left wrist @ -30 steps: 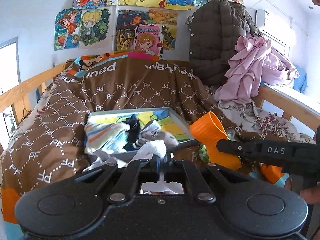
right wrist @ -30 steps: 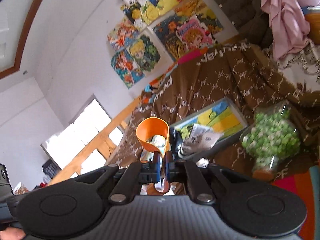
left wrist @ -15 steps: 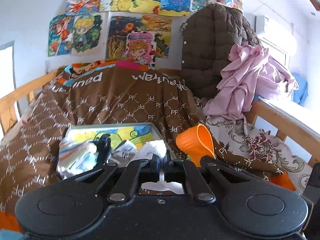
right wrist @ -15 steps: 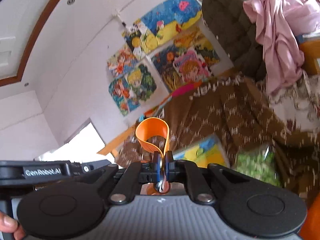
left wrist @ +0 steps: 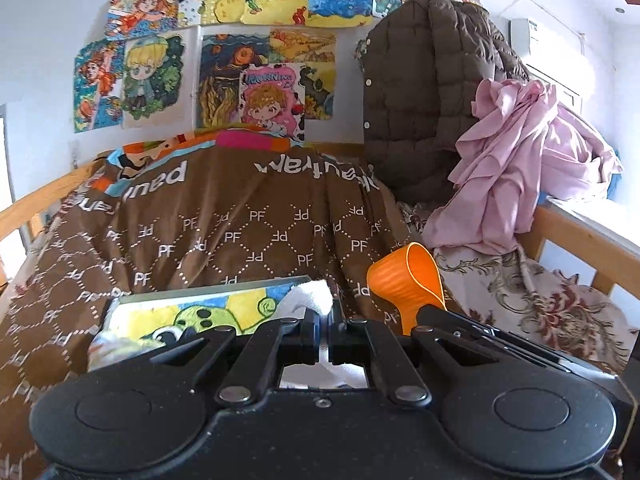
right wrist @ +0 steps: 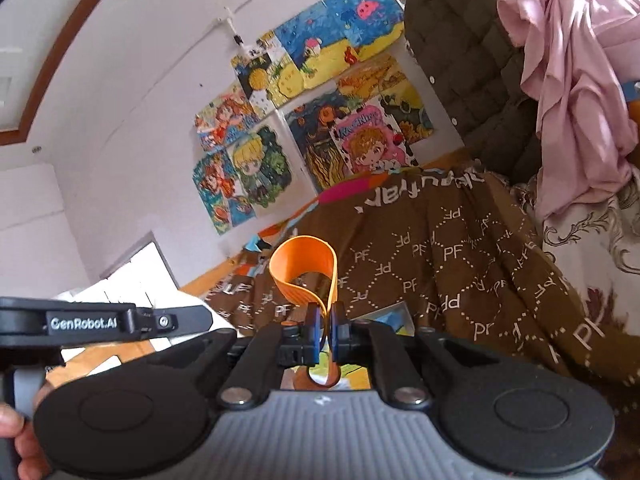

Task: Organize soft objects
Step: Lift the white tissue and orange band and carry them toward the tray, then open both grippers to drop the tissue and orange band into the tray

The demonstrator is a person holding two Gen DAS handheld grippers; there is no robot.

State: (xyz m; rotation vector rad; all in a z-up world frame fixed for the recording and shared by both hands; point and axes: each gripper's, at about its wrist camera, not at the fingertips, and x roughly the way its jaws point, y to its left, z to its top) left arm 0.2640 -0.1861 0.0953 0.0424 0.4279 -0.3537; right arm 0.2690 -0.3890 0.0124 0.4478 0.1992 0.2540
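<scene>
My left gripper (left wrist: pixel 325 326) is shut on a white sock (left wrist: pixel 314 300), whose bunched end sticks up just past the fingertips. Below it lies a shallow tray (left wrist: pixel 208 294) with a bright cartoon picture inside, and a striped cloth (left wrist: pixel 108 342) shows at its near left corner. My right gripper (right wrist: pixel 325 322) is shut on the wall of a soft orange cup (right wrist: pixel 302 270), squeezing its rim flat. In the left wrist view the same orange cup (left wrist: pixel 404 284) hangs right of the tray, held by the right gripper's black fingers (left wrist: pixel 472 330).
A brown "PF" blanket (left wrist: pixel 240 236) covers the bed. A brown quilted jacket (left wrist: pixel 428 112) and a pink garment (left wrist: pixel 516 168) are piled at the back right. Wooden rails (left wrist: pixel 580 236) edge the bed. The left gripper's arm (right wrist: pixel 104 322) and a hand (right wrist: pixel 20 444) show at the right view's left.
Both grippers moved across the bed with the sock and cup still held. The tray dropped lower in the left view, hiding most of its socks. The green bag left the right view.
</scene>
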